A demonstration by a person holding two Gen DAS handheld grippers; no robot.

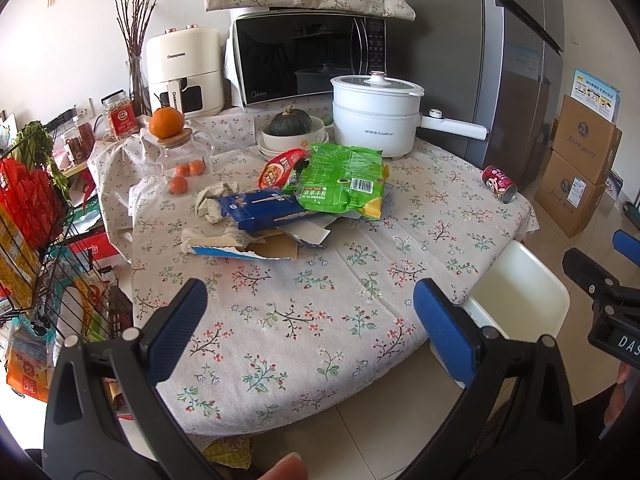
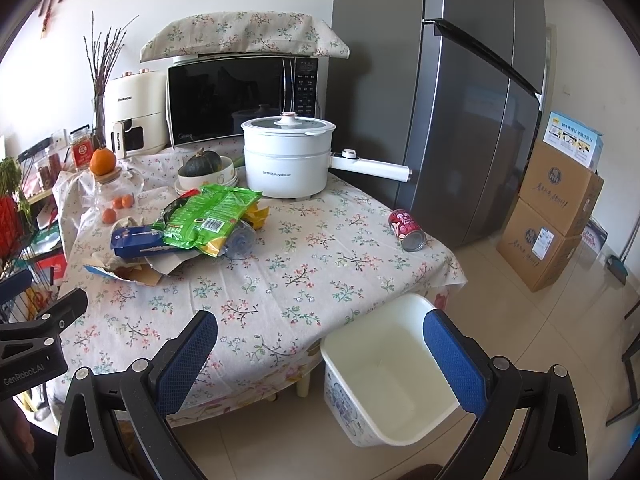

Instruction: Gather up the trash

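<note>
A pile of trash lies on the floral table [image 1: 304, 320]: a green snack bag [image 1: 340, 180] [image 2: 212, 216], a blue wrapper [image 1: 260, 206] [image 2: 138, 240], torn cardboard [image 1: 244, 248] [image 2: 132, 272], crumpled paper [image 1: 212, 200] and a red packet [image 1: 280, 166]. A red can [image 1: 499, 183] [image 2: 407, 229] lies on its side near the table's right edge. An empty white bin [image 1: 520, 296] [image 2: 384, 372] stands on the floor by the table's near right corner. My left gripper [image 1: 308, 308] is open and empty above the table's front. My right gripper [image 2: 320, 340] is open and empty, over the bin and table edge.
A white electric pot [image 1: 376, 114], a bowl with a squash [image 1: 292, 128], a jar with oranges [image 1: 180, 148], a microwave [image 1: 308, 56] and an air fryer [image 1: 184, 72] stand at the back. A wire rack [image 1: 36, 220] is left, a fridge [image 2: 460, 100] and stacked boxes [image 2: 556, 216] right.
</note>
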